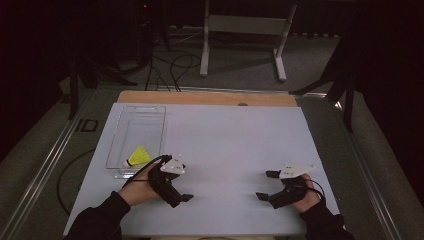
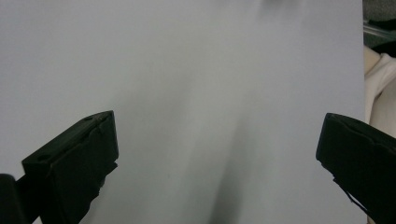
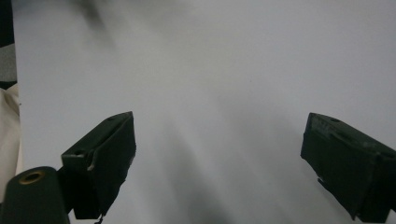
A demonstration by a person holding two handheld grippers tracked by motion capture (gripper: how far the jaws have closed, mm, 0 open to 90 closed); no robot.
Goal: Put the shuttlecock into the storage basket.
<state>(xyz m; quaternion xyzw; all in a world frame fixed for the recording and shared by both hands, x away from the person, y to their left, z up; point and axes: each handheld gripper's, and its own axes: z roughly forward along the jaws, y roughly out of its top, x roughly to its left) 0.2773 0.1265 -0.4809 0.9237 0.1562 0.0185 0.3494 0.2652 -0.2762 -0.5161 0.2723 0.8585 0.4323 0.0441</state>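
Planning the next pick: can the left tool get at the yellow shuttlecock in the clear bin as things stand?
Probably yes. The left tool is open and empty, and the shuttlecock lies at the near end of the open-topped bin, just beyond that hand. Only the bin's near wall stands between, so come in from above.

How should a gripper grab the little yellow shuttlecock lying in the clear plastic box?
Probably by its skirt. The yellow shuttlecock lies on its side at the near end of the clear plastic box, its white tip toward the near-left corner. Come straight down from above, since the box walls block the sides, and close the jaws across the wide yellow skirt. The left gripper, open, is nearest.
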